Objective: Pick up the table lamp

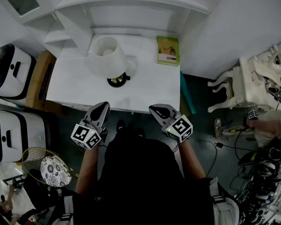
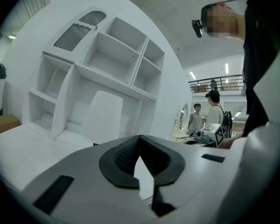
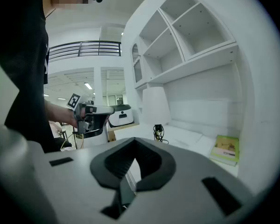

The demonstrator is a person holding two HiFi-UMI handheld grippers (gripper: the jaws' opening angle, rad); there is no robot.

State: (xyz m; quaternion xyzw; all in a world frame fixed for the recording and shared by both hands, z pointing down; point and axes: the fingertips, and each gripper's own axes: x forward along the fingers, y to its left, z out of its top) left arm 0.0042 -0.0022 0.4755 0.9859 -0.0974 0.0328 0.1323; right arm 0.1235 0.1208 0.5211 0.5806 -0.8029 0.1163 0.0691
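The table lamp, its white shade (image 1: 107,54) over a dark and gold base (image 1: 117,80), stands upright at the middle back of the white desk (image 1: 150,90). Both grippers hover just before the desk's near edge, well short of the lamp. My left gripper (image 1: 103,106) is shut and empty, and so is my right gripper (image 1: 154,108). In the left gripper view the jaws (image 2: 140,138) meet, with the shade (image 2: 101,116) ahead. The right gripper view shows closed jaws (image 3: 133,141), the shade (image 3: 155,104) and the lamp's base with its cord (image 3: 157,132) beyond.
A green book (image 1: 168,50) lies at the desk's back right, under a white shelf hutch (image 1: 131,3). Two white appliances (image 1: 9,71) and a wooden stand (image 1: 37,78) sit left. An ornate white chair (image 1: 246,86), cables and other people are right. A wire basket (image 1: 35,161) is lower left.
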